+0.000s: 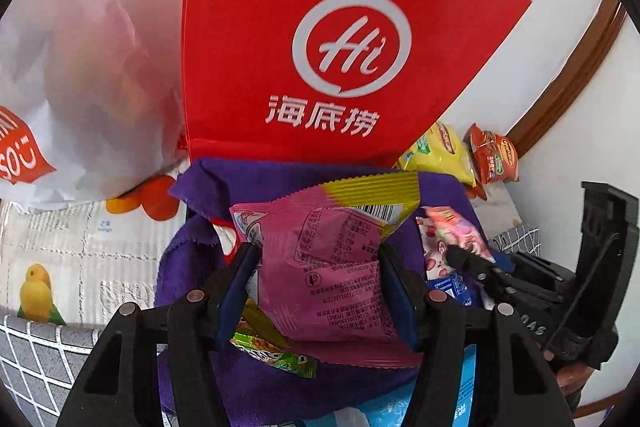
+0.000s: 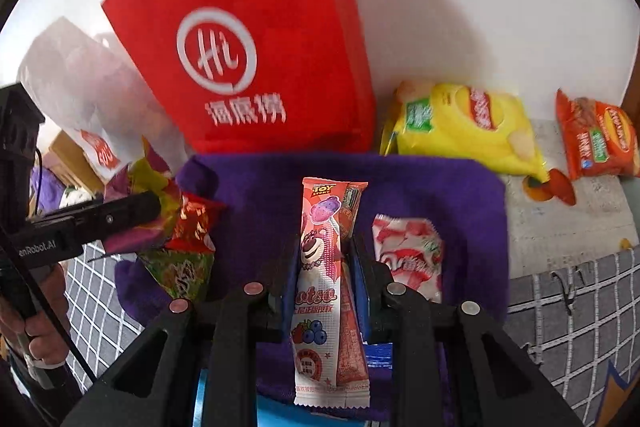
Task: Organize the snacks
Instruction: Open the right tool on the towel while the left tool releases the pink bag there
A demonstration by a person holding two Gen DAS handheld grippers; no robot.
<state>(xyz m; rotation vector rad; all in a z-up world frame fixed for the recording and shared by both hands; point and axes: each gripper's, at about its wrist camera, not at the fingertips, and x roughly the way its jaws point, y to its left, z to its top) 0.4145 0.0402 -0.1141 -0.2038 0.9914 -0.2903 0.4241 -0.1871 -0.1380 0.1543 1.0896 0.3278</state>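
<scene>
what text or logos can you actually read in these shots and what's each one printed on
"Hi" and "海底捞": red bag.
"TOY STORY" and "otso": pink candy stick packet, clamped in the right gripper.
"enRobot.AI": body of the left gripper, seen from the right wrist.
Pink snack packet in the left gripper: barcode and small print, too small to read.
Yellow chip bag and orange chip bag: logos blurred.

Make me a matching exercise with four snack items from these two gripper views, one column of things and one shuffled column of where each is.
Things:
1. pink and yellow foil snack packet
2. Toy Story lollipop stick pack
3. yellow crisp bag
4. red and white strawberry wrapper

Places:
A. lying on the purple cloth
B. between the right gripper fingers
C. beside the red tote bag
D. between the left gripper fingers

Pairs: 1-D, 2-B, 3-C, 4-A
</scene>
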